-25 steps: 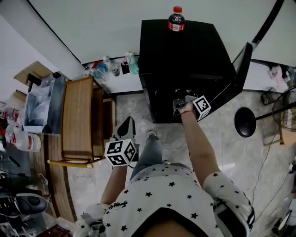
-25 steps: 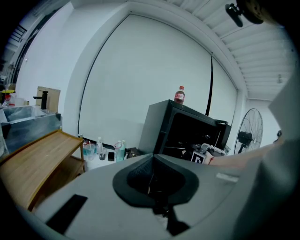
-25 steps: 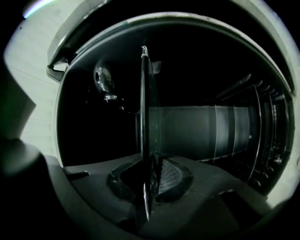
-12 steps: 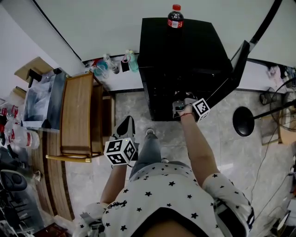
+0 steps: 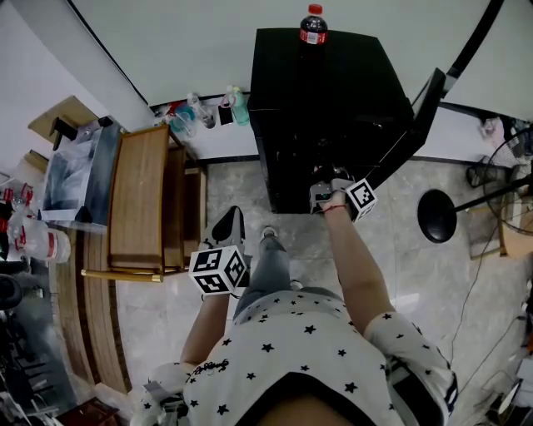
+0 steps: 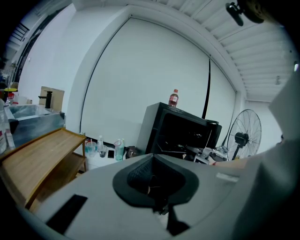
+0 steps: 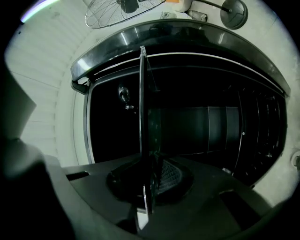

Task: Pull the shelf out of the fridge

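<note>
Now right arm point(image 5: 354, 258) outstretched, right gripper point(image 5: 321, 191) pinching shelf point(image 7: 142, 117) at fridge point(image 5: 333, 91); left gripper point(image 5: 226, 226) low, fingers together.

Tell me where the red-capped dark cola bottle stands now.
In the head view the bottle stands upright on top of the black fridge, at its back edge by the white wall.

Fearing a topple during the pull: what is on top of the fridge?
A red-capped soda bottle stands upright at the back of the fridge's top. Nothing else shows on it; nothing covers that surface.
</note>
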